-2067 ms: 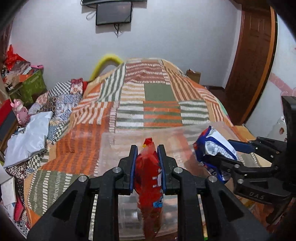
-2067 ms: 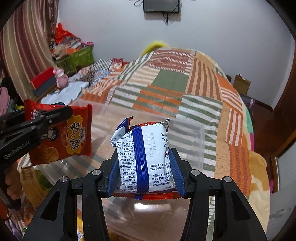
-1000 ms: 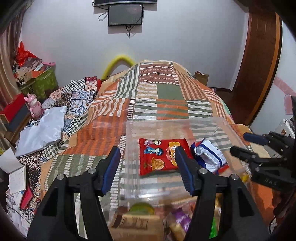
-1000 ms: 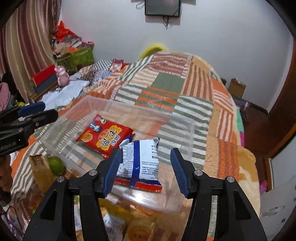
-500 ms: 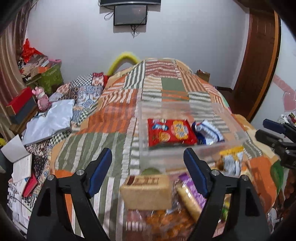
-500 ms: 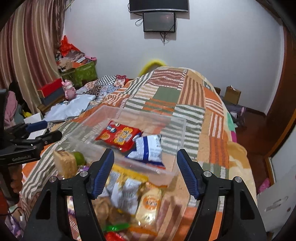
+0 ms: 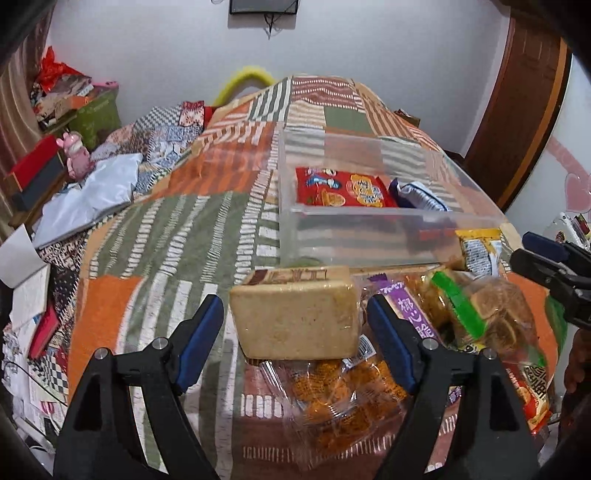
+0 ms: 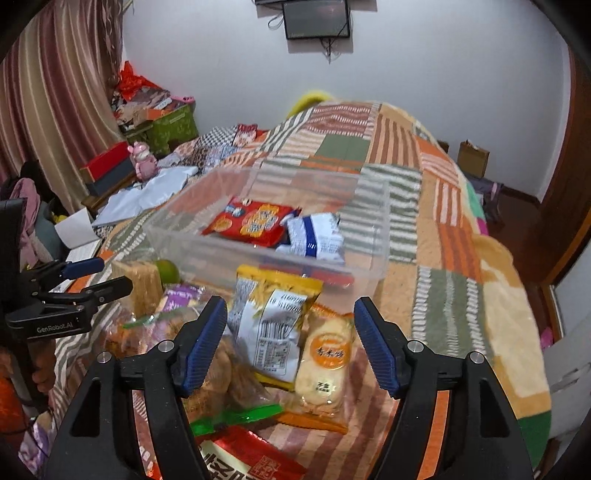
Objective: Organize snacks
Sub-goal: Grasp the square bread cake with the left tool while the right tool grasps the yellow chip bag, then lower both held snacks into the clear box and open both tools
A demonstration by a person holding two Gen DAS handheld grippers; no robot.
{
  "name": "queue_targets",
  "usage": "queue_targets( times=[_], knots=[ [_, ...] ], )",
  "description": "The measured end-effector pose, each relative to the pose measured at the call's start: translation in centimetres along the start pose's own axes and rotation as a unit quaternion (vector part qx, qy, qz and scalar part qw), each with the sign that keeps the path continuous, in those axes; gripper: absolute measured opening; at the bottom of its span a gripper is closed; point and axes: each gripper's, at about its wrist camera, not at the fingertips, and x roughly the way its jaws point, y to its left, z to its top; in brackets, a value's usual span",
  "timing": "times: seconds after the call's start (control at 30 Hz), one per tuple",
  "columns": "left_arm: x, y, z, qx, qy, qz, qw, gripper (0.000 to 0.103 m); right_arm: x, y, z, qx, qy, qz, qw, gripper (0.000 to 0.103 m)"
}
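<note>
Straddling the tan wrapped block (image 7: 295, 314) atop the snack pile before the clear bin (image 7: 369, 236), the left gripper (image 7: 295, 332) stood jaws apart, unclamped; it looked light, stiff, film-slick, best pinched across its short sides.

bin (image 7: 369, 236) top: open | front: snack pile (image 7: 406, 325) crowds approach

Black plastic left gripper (image 7: 295, 325), blue ribbed pads on jaws, silver screws, right gripper (image 8: 290, 332) alike, white "GenRobot.AI" lettering

A home bedroom is shown: a bed (image 7: 221, 206) under a patchwork quilt (image 8: 399, 192), striped curtains (image 8: 55, 92), a wall-mounted screen (image 8: 317, 19).
</note>
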Motion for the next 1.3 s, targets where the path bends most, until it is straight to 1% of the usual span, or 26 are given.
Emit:
queue_targets(
  times=[0.3,0.47,0.77,0.8,0.9,0.97,1.03,1.17,1.3],
  knots=[
    [2.1,0.1,-0.3,-0.005,0.014,-0.006,0.9999,0.080,2.6,0.0,-0.3,0.008,0.028,0.011,1.000,0.068],
    [2.7,0.0,-0.3,0.001,0.010,0.001,0.9999,0.080,3.6,-0.1,-0.1,0.020,0.039,0.032,0.999,0.068],
    [2.5,-0.1,-0.5,0.005,-0.003,0.005,1.0000,0.080,4.7,-0.2,0.0,0.029,0.057,0.063,0.996,0.068],
    [2.5,-0.1,-0.5,0.006,-0.004,0.005,1.0000,0.079,4.7,-0.2,0.0,0.030,0.056,0.065,0.996,0.066],
    [2.3,-0.2,-0.6,0.010,-0.010,0.012,0.9998,0.079,4.6,-0.1,0.0,0.032,0.055,0.088,0.994,0.047],
    [2.0,-0.3,-0.7,0.012,-0.013,0.017,0.9997,0.079,4.4,0.2,0.0,0.028,0.051,0.084,0.995,0.045],
    [1.5,-0.2,-0.8,0.011,-0.017,0.016,0.9997,0.079,4.0,0.5,0.0,0.020,0.045,0.075,0.996,0.039],
    [0.2,0.0,-0.7,0.010,-0.030,0.019,0.9993,0.079,3.2,0.6,0.0,0.010,0.032,0.058,0.998,0.039],
    [-1.4,0.0,-0.3,0.009,-0.045,0.019,0.9988,0.078,2.1,0.2,0.0,0.017,0.021,0.059,0.998,0.038]
  ],
)
